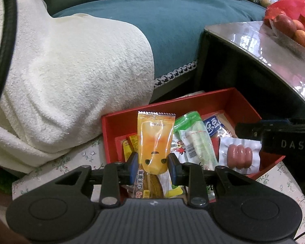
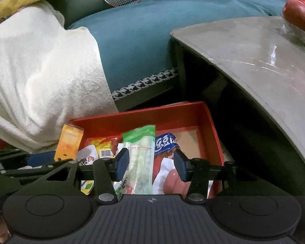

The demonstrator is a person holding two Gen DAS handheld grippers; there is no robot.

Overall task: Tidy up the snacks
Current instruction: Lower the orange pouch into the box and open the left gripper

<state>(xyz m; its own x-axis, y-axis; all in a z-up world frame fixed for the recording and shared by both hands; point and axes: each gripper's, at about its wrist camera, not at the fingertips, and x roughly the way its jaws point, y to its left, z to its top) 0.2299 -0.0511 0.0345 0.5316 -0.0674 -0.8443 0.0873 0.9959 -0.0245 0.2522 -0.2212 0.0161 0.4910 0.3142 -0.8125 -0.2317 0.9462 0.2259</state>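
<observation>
A red box (image 1: 242,99) of snacks sits on a floral cloth (image 1: 79,162).

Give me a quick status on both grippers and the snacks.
Left gripper shut on orange packet over red box. Right gripper open above green packet. Nothing blocking.

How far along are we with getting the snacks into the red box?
Several packets already lie in the red box: a green-topped packet, a sausage pack and a blue-labelled pack. The left gripper is shut on the orange packet, upright above the box and not yet released. The right gripper is open over the box, holding nothing. No other loose snacks are in view.
</observation>
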